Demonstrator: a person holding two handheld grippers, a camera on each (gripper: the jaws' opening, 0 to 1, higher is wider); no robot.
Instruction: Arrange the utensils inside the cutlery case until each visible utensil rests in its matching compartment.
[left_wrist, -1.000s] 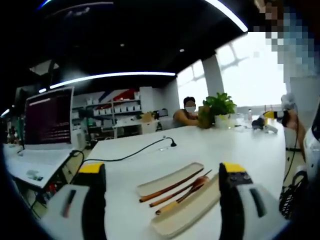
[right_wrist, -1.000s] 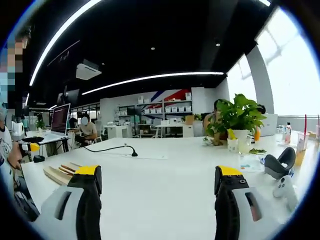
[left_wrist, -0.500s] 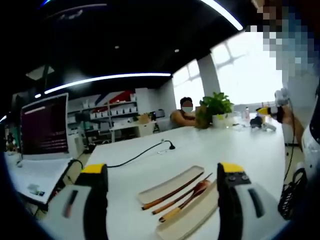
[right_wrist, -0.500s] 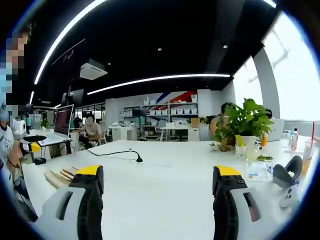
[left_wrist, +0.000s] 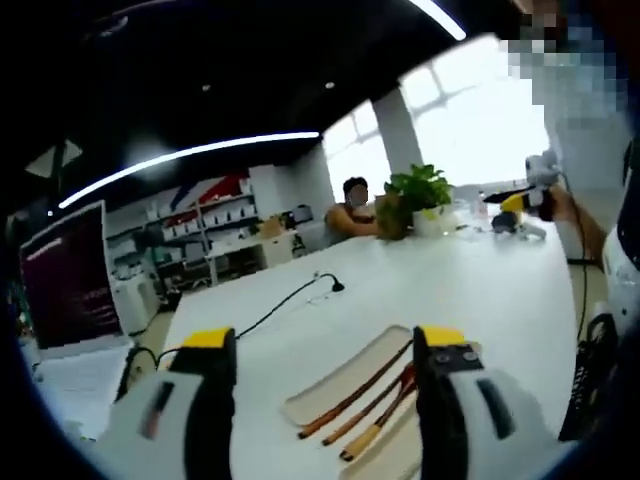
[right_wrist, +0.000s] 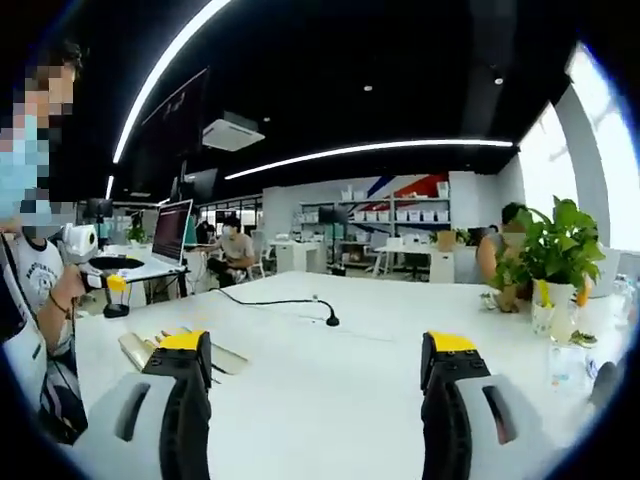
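White table (left_wrist: 470, 290), long, carrying a beige cutlery case (left_wrist: 340, 385) seen in the left gripper view between the jaws of the left gripper (left_wrist: 325, 345), which stand wide apart with nothing held. Three slender utensils (left_wrist: 362, 400), brown and reddish, lie slantwise in and beside the case's troughs; blur hides which trough holds which, and the right jaw cuts off their far ends. Right gripper (right_wrist: 316, 345), jaws likewise spread and empty, above bare tabletop; case (right_wrist: 142, 352) at its left, partly hidden behind the left jaw. Black cable (right_wrist: 272, 301) beyond.
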